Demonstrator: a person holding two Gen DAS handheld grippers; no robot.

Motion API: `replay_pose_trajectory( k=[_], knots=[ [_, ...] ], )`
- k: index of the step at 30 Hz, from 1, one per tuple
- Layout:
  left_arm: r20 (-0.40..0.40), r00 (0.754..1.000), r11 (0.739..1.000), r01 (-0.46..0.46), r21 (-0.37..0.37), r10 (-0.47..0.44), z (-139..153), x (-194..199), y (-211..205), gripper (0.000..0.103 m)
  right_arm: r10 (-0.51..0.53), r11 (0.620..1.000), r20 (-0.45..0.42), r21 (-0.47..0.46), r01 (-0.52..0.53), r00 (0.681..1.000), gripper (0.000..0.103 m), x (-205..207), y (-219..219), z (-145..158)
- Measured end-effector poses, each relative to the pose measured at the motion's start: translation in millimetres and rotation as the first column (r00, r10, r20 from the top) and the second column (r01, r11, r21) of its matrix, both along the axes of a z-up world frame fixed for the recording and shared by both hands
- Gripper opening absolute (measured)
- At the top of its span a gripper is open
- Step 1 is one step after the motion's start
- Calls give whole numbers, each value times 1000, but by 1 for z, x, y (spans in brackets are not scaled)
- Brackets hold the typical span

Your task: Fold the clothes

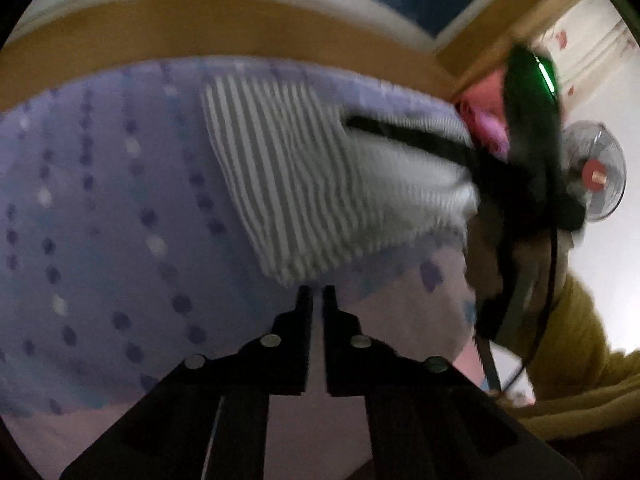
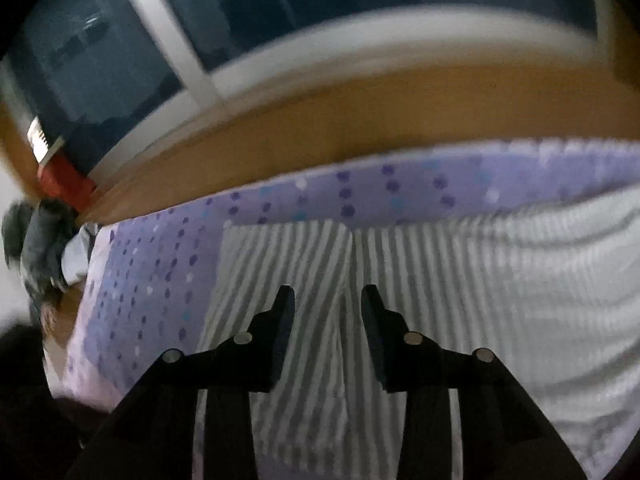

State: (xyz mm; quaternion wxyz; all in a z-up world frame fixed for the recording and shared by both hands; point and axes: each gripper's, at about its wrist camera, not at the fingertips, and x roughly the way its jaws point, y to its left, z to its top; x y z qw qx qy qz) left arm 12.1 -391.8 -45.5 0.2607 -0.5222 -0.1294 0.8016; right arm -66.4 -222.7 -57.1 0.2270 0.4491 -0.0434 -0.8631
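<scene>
Striped garment (image 2: 400,300) — one, on dotted sheet (image 1: 100,200); left claw (image 1: 317,292) clenched empty, right claw (image 2: 327,300) released.

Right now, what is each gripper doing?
Left gripper: jaws nearly shut, nothing visibly between them.
Right gripper: jaws open, empty, over the striped garment.

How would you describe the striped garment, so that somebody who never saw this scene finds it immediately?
Look first at the wide bed covered by a lilac sheet with rows of purple dots, in front of a brown wooden board. On that sheet lies the grey-and-white striped fabric garment, directly under the open right tool. It alone carries stripes; the sheet has only dots.
</scene>
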Motion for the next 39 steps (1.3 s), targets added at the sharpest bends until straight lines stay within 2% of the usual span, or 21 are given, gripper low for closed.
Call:
replay_pose_trajectory(
  k=[2,4,8,10,13,17,20,24,26,29,32,34,37,38,39],
  knots=[
    [-28,999,1000,-21,-5,21,5,-14,-5,14,32,999,-62,37,-30,998,35,19,0,13],
    [-45,999,1000,-23,-6,23,6,-31,-5,14,67,995,-86,80,-61,994,35,35,-6,15],
    [-56,998,999,31,-23,-32,-4,-73,20,14,103,984,-43,149,-95,994,35,52,-23,-16],
    [-42,998,997,48,-53,-51,-15,-88,28,14,85,983,-32,165,-78,996,35,57,-21,-27],
    [-15,999,996,48,-79,-50,-33,-102,35,14,72,984,-34,165,-66,997,33,67,-12,-30],
    [21,998,998,56,-34,-55,-35,-111,29,14,36,981,-16,193,-33,999,32,80,0,-34],
    [50,995,995,90,-34,-89,-34,-116,29,14,1,976,-18,220,3,1000,32,93,1,-26],
    [77,988,989,136,-60,-131,-32,-120,34,14,70,983,-151,177,-43,986,39,113,-30,4],
    [88,985,986,155,-62,-149,-32,-122,34,14,82,984,-186,173,-49,979,53,111,-50,7],
    [101,980,982,178,-56,-171,-32,-125,33,14,73,975,-213,223,-24,974,53,96,-78,-2],
    [107,976,980,194,-51,-188,-33,-126,33,14,21,938,-179,343,42,984,52,83,-90,-25],
    [105,975,979,201,-39,-196,-34,-126,31,14,-15,943,-183,324,75,983,49,88,-80,-27],
    [106,974,979,205,-17,-202,-35,-126,27,14,-76,952,-143,283,114,987,47,97,-61,-20],
    [106,973,978,208,-13,-205,-34,-126,25,14,-99,944,-118,303,131,988,42,99,-56,-21],
    [106,972,978,210,-10,-208,-34,-125,24,14,-116,934,-97,329,141,989,41,102,-52,-24]
  ],
)
